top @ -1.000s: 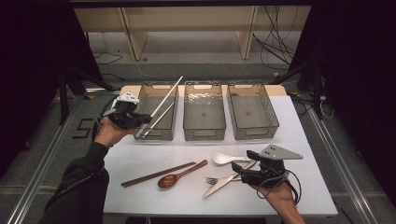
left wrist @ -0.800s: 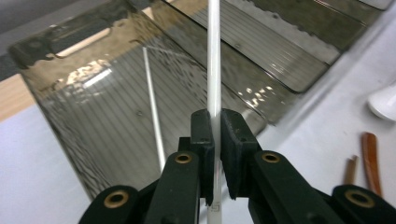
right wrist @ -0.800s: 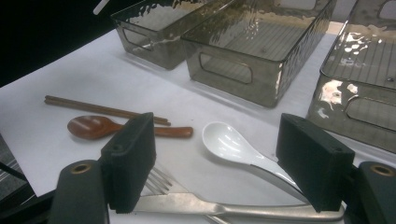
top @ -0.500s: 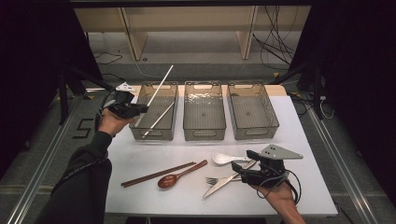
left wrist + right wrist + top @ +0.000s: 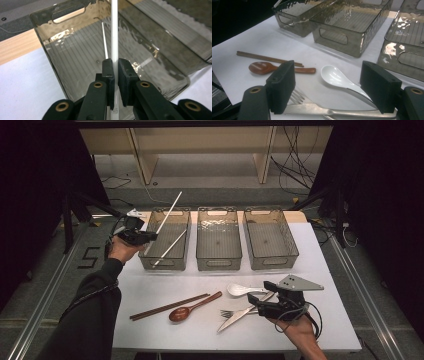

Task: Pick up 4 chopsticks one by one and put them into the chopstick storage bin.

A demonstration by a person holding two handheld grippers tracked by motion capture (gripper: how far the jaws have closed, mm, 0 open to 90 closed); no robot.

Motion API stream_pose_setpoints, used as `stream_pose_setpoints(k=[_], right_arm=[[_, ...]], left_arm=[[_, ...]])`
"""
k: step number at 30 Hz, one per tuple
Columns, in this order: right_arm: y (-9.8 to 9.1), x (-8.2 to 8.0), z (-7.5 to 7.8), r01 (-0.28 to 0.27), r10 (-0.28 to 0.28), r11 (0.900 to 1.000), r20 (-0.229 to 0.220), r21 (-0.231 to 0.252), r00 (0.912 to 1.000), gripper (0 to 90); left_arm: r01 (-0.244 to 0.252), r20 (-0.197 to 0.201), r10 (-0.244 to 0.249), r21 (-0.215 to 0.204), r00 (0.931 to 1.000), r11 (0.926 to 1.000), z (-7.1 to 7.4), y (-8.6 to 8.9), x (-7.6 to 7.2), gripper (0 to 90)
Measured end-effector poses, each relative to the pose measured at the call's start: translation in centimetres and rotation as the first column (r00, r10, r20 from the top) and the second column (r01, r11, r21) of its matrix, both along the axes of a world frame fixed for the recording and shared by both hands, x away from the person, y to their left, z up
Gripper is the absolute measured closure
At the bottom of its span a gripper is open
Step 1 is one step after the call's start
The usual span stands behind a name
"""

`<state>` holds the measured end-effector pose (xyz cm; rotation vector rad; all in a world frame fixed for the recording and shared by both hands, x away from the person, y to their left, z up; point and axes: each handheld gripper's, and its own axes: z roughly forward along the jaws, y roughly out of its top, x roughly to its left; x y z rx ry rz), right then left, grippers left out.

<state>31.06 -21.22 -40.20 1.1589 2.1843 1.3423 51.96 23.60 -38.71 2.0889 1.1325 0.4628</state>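
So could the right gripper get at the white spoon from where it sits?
Probably yes. The right gripper stands open just short of the white spoon, which lies bare on the table. Only the fork and knife crossing beneath the jaws crowd its handle.

Both handheld grippers are matte black, with blocky rectangular fingers (image 5: 379,86) and brass-ringed pivot screws. The right gripper (image 5: 260,303) carries a grey three-cornered plate and trails a black cable. A dark long sleeve (image 5: 92,312) covers the left arm.
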Motion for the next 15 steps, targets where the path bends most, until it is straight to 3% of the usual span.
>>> stream_pose_setpoints(k=[11,15], right_arm=[[0.0,0.0,0.0,0.000,0.000,1.0000,0.000,0.001,1.0000,29.3],[0.0,0.0,0.0,0.000,0.000,1.0000,0.000,0.002,1.0000,29.3]], left_arm=[[-0.042,-0.026,0.042,0.003,0.9988,0.9991,-1.3,0.4,0.4,83.1],[-0.069,-0.034,0.069,-0.023,0.9971,0.9973,-1.6,0.8,0.4,81.9]])
